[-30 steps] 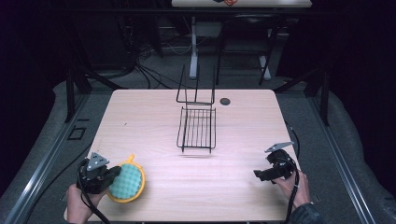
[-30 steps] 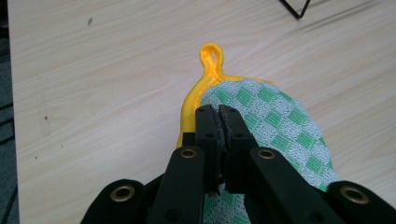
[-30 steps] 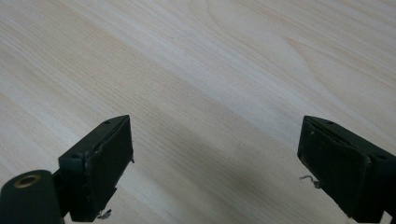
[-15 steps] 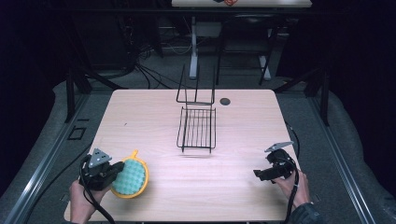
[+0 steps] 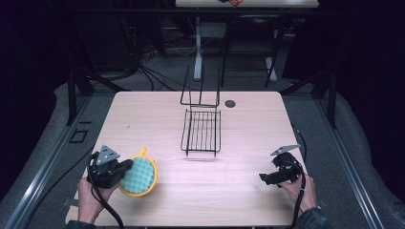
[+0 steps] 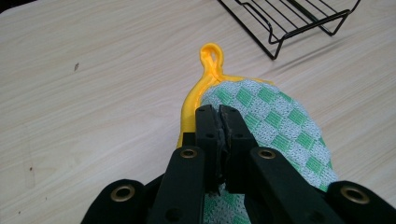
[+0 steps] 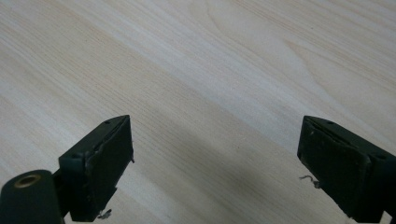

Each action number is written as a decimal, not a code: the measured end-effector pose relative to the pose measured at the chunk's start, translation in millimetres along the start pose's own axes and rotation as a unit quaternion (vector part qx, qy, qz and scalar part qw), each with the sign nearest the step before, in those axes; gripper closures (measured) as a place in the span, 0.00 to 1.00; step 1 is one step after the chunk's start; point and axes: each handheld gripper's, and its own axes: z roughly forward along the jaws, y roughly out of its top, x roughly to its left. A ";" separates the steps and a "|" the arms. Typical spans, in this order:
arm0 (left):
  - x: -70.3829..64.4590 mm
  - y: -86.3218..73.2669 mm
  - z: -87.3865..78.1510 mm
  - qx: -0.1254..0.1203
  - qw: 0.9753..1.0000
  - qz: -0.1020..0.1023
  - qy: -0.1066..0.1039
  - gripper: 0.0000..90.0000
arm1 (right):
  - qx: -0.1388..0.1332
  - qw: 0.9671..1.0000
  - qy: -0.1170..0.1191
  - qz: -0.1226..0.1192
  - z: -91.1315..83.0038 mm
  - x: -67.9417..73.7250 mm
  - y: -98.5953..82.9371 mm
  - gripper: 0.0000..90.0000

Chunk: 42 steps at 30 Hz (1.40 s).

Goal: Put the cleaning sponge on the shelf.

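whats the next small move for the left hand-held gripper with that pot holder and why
Probably carry it forward and to the right, toward the wire rack. The left hand-held gripper is already shut on the yellow-rimmed edge of the green checked pot holder, near its loop, and the rack is the nearest place to put it. The right hand-held gripper is open over bare table.
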 end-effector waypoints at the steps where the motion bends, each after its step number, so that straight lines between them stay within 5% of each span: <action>1: -0.7 2.3 1.3 -0.001 1.000 0.001 -0.001 0.97 | 0.000 1.000 0.000 0.000 0.0 0.0 0.0 0.11; 42: -16.5 47.5 22.5 -0.028 0.998 0.030 -0.038 0.97 | -0.001 1.000 -0.001 0.001 -0.5 -0.4 0.4 0.09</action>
